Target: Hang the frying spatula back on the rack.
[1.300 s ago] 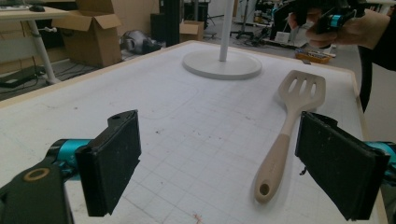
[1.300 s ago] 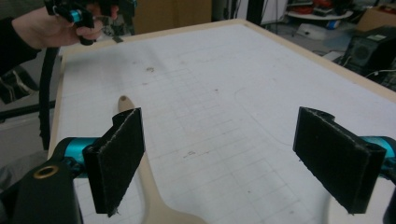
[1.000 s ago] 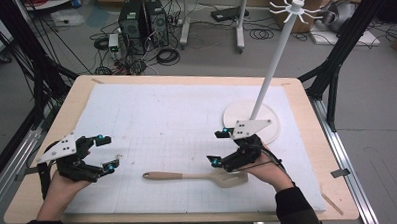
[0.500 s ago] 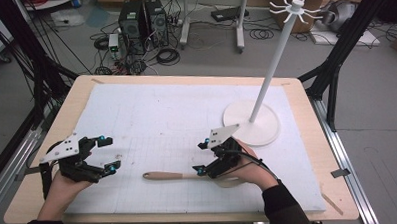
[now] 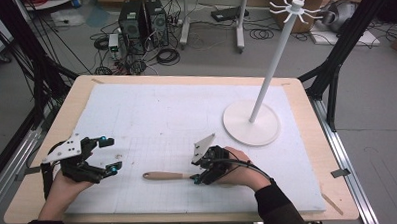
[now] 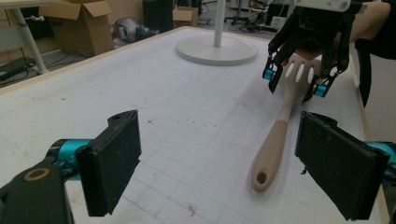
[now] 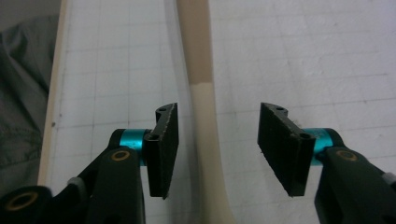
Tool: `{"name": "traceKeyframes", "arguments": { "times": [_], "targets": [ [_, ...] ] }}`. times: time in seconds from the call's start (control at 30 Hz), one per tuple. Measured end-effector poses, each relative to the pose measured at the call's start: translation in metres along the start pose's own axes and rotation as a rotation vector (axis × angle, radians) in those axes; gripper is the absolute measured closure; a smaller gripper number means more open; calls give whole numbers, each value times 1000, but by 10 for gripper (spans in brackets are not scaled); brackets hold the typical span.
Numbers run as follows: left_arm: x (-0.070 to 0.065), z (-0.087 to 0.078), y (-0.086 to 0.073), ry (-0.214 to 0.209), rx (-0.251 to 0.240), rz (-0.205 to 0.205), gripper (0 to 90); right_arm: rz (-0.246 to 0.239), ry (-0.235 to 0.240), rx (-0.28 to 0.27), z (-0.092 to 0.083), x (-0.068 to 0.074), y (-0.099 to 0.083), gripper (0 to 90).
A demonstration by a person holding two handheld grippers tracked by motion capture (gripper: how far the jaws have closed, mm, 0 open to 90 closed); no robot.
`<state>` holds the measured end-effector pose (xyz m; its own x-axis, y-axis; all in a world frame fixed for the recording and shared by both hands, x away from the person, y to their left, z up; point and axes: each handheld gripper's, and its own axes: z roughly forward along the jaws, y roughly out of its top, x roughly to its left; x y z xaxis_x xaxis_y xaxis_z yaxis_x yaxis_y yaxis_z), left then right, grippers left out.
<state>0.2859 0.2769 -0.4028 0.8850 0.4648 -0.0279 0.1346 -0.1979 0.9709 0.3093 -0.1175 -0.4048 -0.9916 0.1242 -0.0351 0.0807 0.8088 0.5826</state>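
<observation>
- Two hand-held grippers are over the white mat point(image 5: 151, 118) on the wooden table point(image 5: 307, 118), the person's forearms coming in from the near edge.
- Right gripper point(image 5: 201, 173): held low over the mat, near the front edge and right of centre. The hand wraps its body from the right and the jaws point left and down, along the spatula point(image 5: 166, 175).
- Its jaws have just been closing. In the right gripper view the right gripper point(image 7: 214, 140) stands partly open, with a pad on either side of the spatula's point(image 7: 205, 116) pale neck. The left pad sits just beside the neck and the right pad is well apart from it. Neither pad presses on the neck, so nothing is gripped.
- The left gripper view shows the right gripper point(image 6: 295, 83) straddling the spatula point(image 6: 280, 135) where the slotted blade narrows into the neck.
- Spatula position: flat on the mat, with its darker wooden handle running left from the right gripper and its holed end towards the left gripper.
- Left gripper point(image 5: 108, 154): at the front left of the mat, gripped from below by the left hand point(image 5: 64, 189), jaws aimed right.
- In its own view the left gripper point(image 6: 217, 161) is wide open with nothing between the pads; the handle end lies just ahead, towards the right-hand pad.
- White stand point(image 5: 251, 122): on the mat at the far right, well apart from both grippers.
</observation>
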Motion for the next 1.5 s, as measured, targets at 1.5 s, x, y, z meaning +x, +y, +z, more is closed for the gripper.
{"name": "traceKeyframes", "arguments": {
  "times": [1.5],
  "targets": [
    [-6, 9, 3, -22, 13, 18, 160, 37, -5, 156, 5, 2, 6, 785]
  ]
}}
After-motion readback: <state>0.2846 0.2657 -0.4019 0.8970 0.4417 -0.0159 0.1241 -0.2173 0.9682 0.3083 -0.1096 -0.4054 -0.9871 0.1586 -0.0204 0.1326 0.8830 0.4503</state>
